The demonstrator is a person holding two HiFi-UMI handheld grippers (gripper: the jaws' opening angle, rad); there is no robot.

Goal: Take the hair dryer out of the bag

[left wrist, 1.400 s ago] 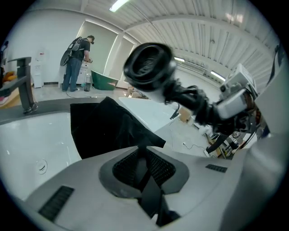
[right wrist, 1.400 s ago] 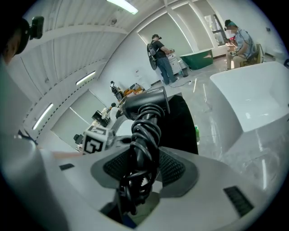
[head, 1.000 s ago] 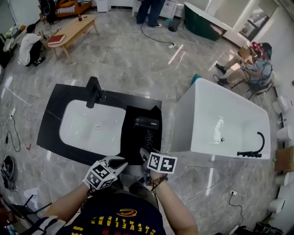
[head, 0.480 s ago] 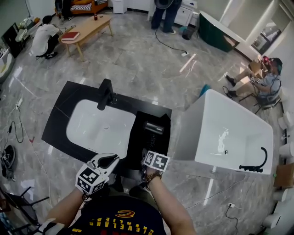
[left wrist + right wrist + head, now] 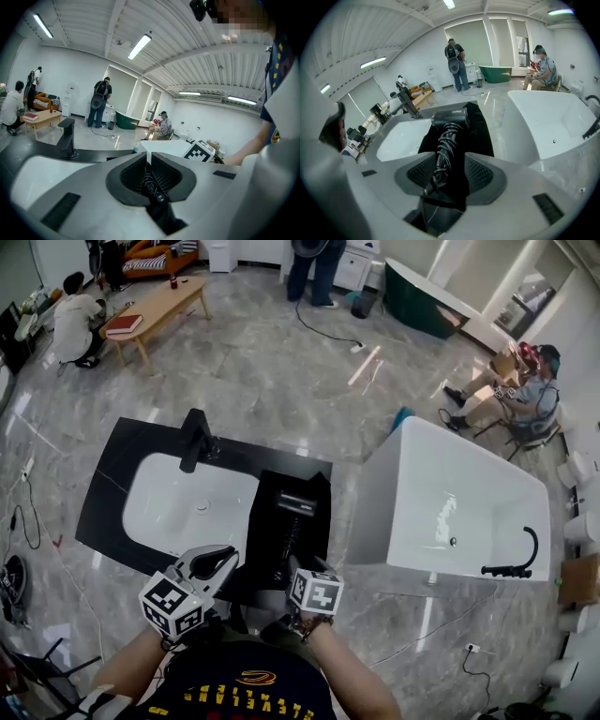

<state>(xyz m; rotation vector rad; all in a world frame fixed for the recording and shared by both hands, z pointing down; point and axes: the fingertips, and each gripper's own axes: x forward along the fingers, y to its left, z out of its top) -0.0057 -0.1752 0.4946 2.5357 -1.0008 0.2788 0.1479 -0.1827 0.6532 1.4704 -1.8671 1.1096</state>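
The black hair dryer [image 5: 295, 503] lies on the flat black bag [image 5: 314, 521] on the counter, to the right of the sink. Its cord-wrapped handle [image 5: 443, 150] runs toward me. My right gripper [image 5: 450, 176] is open at the bag's near end, with the handle's tail between its jaws and no pad pressing on it; in the head view it is below the dryer [image 5: 292, 570]. My left gripper [image 5: 223, 559] is raised to the left of the bag. Its jaws stand tip to tip [image 5: 149, 161] on a fold of black bag cloth and cord.
A white sink [image 5: 187, 507] with a black faucet [image 5: 194, 439] is set in the black counter [image 5: 112, 474]. A white bathtub [image 5: 450, 493] stands close on the right. Several people and a wooden table [image 5: 150, 310] are far off across the marble floor.
My left gripper has risen and drifted left, away from the bag's near end. The right gripper stays at the dryer's handle, and the dryer has not shifted on the bag.
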